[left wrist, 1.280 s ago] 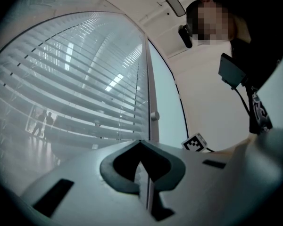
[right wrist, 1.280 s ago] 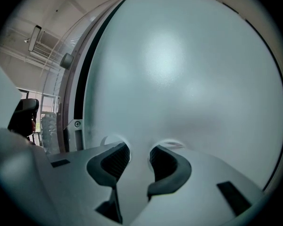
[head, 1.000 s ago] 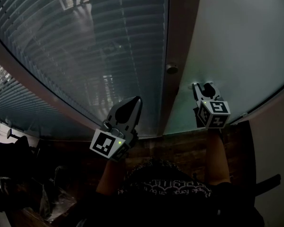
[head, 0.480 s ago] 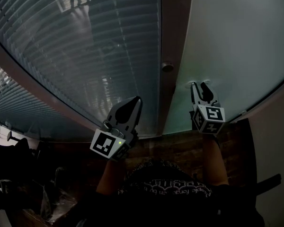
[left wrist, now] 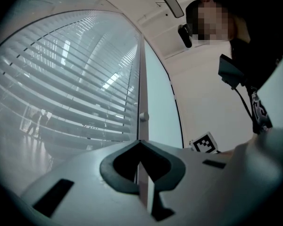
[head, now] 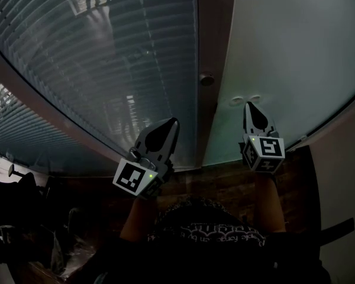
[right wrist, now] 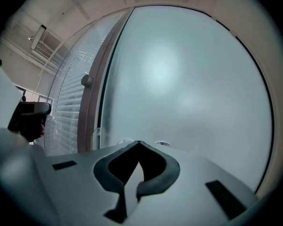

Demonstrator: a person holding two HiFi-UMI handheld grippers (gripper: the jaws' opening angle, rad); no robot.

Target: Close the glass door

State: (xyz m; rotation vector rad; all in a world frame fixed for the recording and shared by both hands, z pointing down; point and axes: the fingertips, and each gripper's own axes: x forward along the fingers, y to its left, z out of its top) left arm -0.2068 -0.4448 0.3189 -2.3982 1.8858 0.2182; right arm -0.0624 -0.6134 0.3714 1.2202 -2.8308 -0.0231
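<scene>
Right claw has just closed, empty, its tip near the frosted door. Left claw, also pressed together, points toward the frame.

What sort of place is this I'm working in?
Probably an office interior: a frosted glass door in a brown frame, beside a glass partition with horizontal blinds, over a wood-look floor.

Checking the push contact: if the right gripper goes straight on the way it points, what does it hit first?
The right gripper, jaws just closed with nothing between them, would first meet the frosted glass panel, right of the brown frame. The gap looks small, but depth is unclear.
</scene>
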